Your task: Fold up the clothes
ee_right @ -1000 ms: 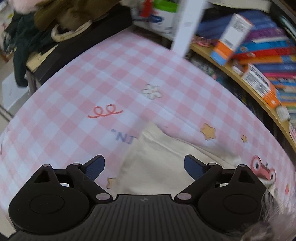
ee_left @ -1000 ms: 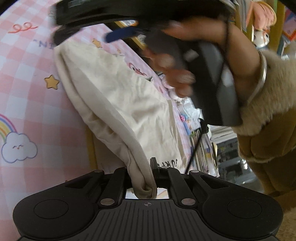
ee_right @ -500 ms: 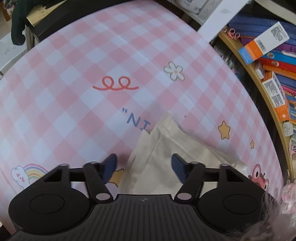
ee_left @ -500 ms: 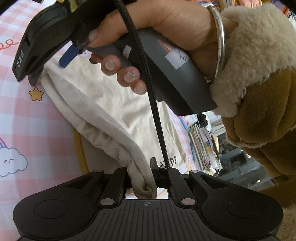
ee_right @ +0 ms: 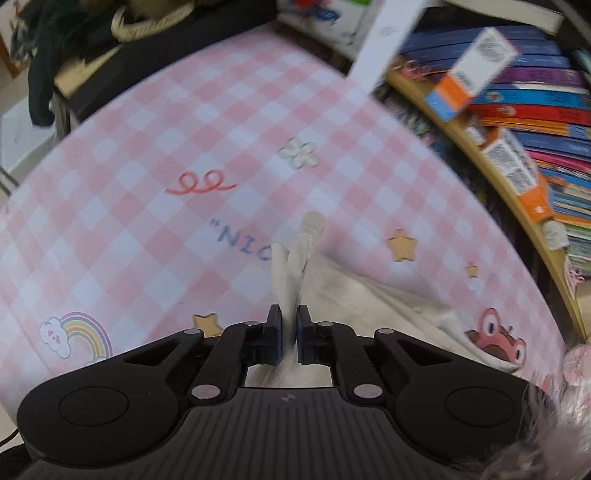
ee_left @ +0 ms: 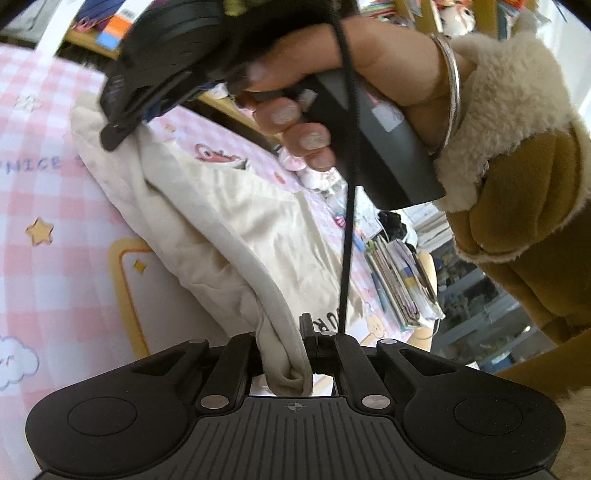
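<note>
A cream garment (ee_left: 229, 214) with dark lettering near its hem lies on the pink checked table cover (ee_left: 44, 258). My left gripper (ee_left: 291, 343) is shut on a bunched edge of it at the near side. In the right wrist view my right gripper (ee_right: 289, 325) is shut on a pinched corner of the same cream garment (ee_right: 291, 258), which stands up in a narrow ridge between the pads. The left wrist view shows the right gripper (ee_left: 122, 125) from the side at the cloth's far corner, held by a hand (ee_left: 332, 74) in a fleece cuff.
A curved wooden shelf edge (ee_right: 491, 162) with rows of books (ee_right: 535, 96) runs along the table's far right side. A dark cable (ee_left: 349, 184) hangs from the right handle. Dark clothes and a basket (ee_right: 140, 22) sit past the table's far left end.
The right gripper came down over the garment's far corner and closed on it, bunching the cloth upward. The left gripper rose a little with its edge of the cloth still pinched.
</note>
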Demonstrator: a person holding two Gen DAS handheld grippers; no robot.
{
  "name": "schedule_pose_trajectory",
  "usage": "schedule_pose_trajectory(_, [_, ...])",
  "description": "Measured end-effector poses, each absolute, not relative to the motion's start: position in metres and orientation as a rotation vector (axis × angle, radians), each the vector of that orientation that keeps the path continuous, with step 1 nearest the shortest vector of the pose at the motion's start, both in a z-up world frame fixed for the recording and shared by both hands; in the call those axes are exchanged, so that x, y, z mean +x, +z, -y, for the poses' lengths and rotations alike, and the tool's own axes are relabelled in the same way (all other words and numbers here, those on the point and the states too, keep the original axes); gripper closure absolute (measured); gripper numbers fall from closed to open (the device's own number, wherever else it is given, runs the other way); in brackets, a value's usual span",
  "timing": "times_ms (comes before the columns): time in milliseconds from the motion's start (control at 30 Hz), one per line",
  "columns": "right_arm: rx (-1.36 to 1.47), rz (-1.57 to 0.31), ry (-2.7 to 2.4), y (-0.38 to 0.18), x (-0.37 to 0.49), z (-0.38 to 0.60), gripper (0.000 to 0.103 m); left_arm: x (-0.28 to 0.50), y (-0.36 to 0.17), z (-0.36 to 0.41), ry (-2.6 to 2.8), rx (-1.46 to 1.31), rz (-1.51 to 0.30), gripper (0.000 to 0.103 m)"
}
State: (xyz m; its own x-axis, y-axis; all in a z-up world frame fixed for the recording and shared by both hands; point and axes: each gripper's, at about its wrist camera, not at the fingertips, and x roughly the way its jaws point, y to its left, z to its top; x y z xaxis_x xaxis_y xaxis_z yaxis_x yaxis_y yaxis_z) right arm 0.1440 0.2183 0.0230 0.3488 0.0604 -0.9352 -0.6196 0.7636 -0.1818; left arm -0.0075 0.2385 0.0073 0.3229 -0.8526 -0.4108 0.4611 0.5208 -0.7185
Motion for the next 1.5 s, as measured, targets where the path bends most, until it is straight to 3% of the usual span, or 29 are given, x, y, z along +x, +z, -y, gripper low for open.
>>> schedule_pose_trajectory(367, [-0.383, -1.044, 0.409, 0.079, 0.147, -0.106, 0.096, 0.000, 0.047, -0.190, -0.978, -0.448, -0.830, 0.098])
schedule_pose_trajectory(633, [-0.271, -0.986, 0.398, 0.096, 0.145, -0.007, 0.096, -0.002, 0.046, -0.119, -0.968, -0.374, -0.833, 0.098])
schedule_pose_trajectory(967, [-0.135, -0.907, 0.523, 0.082, 0.146, 0.119, 0.096, -0.012, 0.042, -0.014, -0.795, -0.347, -0.915, 0.098])
schedule_pose_trajectory(1500, [-0.002, -0.852, 0.662, 0.058, 0.153, 0.221, 0.096, -0.004, 0.034, 0.070, -0.616, -0.330, -0.966, 0.098])
